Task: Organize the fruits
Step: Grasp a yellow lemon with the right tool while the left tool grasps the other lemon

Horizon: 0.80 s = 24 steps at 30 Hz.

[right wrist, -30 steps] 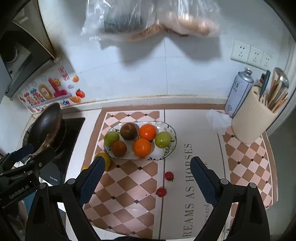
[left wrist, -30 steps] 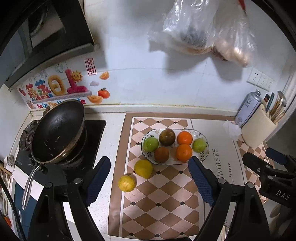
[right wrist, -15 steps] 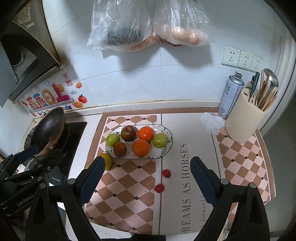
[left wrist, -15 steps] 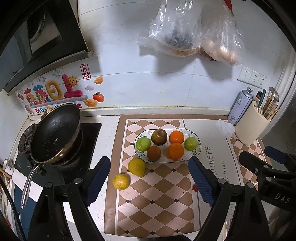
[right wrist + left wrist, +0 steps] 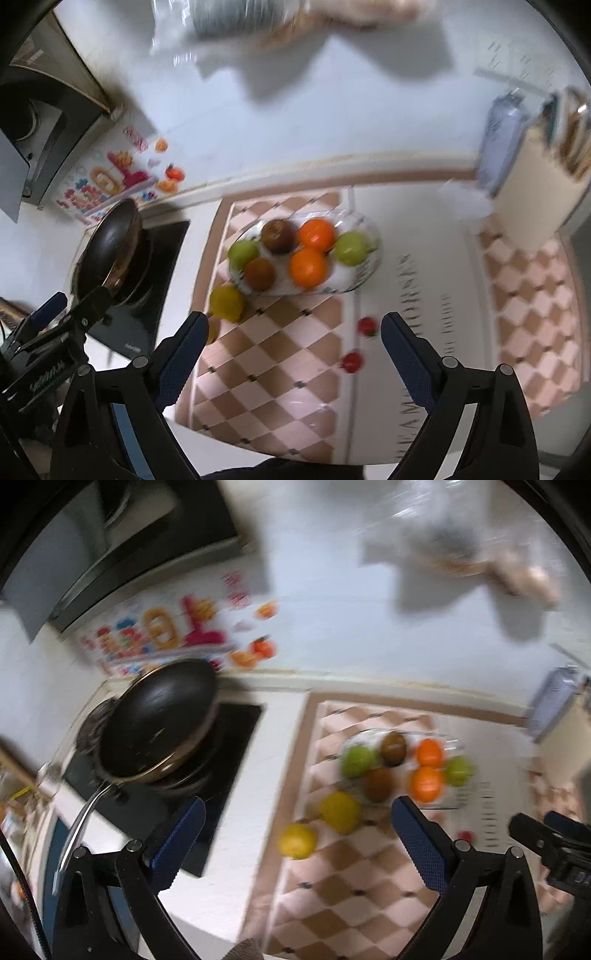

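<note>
An oval plate [image 5: 364,275] [image 5: 448,803] on the checkered mat holds two oranges [image 5: 308,267], two green apples [image 5: 351,248] and two brown fruits [image 5: 279,235]. Two yellow lemons lie on the mat left of the plate [image 5: 339,811] [image 5: 297,840]; one shows in the right wrist view [image 5: 226,302]. Two small red tomatoes [image 5: 366,326] [image 5: 351,362] lie below the plate. My left gripper [image 5: 295,843] is open and empty, above the lemons. My right gripper [image 5: 291,350] is open and empty, above the mat before the plate. Both views are blurred.
A black frying pan [image 5: 159,716] sits on the stove at the left. A cream utensil holder [image 5: 535,184] and a spray can [image 5: 498,140] stand at the back right. Plastic bags [image 5: 461,546] hang on the white tiled wall. The counter's front edge is close below.
Both grippers have swung and tilted, blurring the views. The left view now points further left and lower, with the lemons closer between its fingers. Jaws stay open.
</note>
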### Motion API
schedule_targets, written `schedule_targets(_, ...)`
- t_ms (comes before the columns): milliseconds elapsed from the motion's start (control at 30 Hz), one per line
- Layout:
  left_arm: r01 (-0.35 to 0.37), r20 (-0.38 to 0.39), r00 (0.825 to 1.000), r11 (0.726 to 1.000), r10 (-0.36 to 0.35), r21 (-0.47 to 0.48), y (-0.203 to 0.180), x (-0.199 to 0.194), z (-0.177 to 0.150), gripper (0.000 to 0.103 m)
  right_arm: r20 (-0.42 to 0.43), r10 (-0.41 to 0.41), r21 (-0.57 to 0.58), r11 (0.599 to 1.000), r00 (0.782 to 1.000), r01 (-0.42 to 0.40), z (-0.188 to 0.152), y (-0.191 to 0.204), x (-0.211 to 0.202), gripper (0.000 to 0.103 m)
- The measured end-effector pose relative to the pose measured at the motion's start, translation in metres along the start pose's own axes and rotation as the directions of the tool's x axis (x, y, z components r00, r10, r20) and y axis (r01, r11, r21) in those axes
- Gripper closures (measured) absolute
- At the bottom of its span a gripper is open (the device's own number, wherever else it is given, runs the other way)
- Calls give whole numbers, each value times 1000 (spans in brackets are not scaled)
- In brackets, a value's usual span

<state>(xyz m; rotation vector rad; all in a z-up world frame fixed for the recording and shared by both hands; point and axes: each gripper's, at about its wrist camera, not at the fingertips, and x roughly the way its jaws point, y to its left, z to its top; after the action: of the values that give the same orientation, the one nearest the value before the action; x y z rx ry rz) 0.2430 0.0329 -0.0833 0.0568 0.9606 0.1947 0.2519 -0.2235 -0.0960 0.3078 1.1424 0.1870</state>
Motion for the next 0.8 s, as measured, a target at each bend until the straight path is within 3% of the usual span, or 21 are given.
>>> schedule_targets(133, -107, -97, 990, 993, 103, -44, 25, 43, -11, 0, -112, 87, 5, 996, 990, -88, 4, 12, 69, 7)
schedule_targets(200, -151, -144, 979, 987, 141, -61, 36, 63, -18, 0, -175, 147, 29, 989, 974, -144, 6, 21, 109, 7)
schedule_targets(333, -220, -247, 949, 972, 193, -87, 53, 101, -30, 0, -303, 238, 104, 971, 923, -217, 2, 41, 195, 8)
schedule_targets(467, -261, -336, 917, 960, 214, -100, 64, 133, -42, 0, -372, 280, 187, 957, 885, -224, -5, 58, 256, 15)
schedule_targets(633, -259, -411, 891, 961, 196, -102, 69, 154, -53, 0, -402, 278, 223, 954, 873, -202, -9, 81, 303, 15)
schedule_targets(733, -253, -429, 883, 963, 189, -97, 67, 161, -57, 0, -410, 240, 206, 964, 880, -167, -8, 89, 316, 34)
schedule_targets(800, -237, -435, 884, 967, 172, -99, 65, 163, -58, 0, -398, 236, 189, 967, 887, -172, -7, 88, 315, 38)
